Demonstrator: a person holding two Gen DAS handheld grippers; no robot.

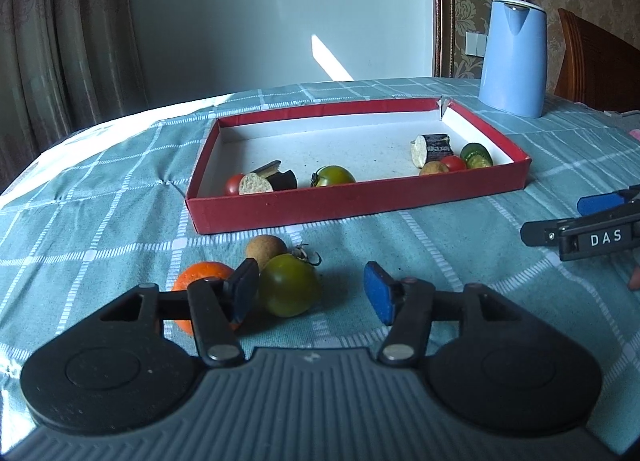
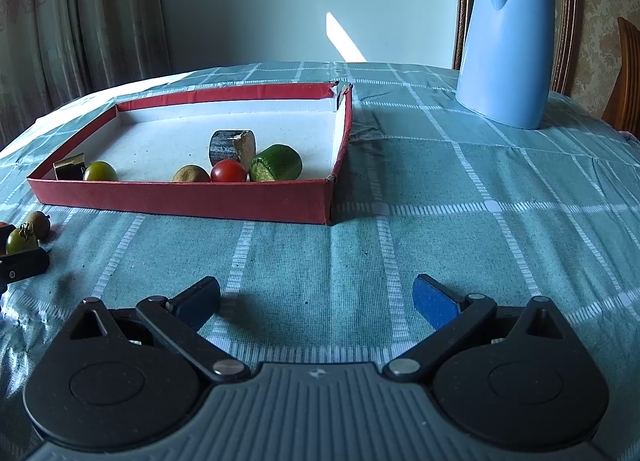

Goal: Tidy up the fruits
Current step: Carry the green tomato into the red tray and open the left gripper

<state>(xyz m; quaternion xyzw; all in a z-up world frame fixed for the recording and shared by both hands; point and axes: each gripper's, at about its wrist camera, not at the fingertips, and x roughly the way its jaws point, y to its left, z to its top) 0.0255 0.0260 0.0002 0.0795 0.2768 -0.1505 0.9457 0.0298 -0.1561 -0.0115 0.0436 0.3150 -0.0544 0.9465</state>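
The green tomato sits on the bench between the left gripper's apart jaws, touching one pad, and looks small, round, smooth and squashy, so pinch its fat middle gently; the right gripper gapes wide, empty.

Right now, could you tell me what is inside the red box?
The red box holds two aubergine pieces, two red tomatoes, a green tomato, a brown ball and a cucumber piece. Its near wall hides their undersides.
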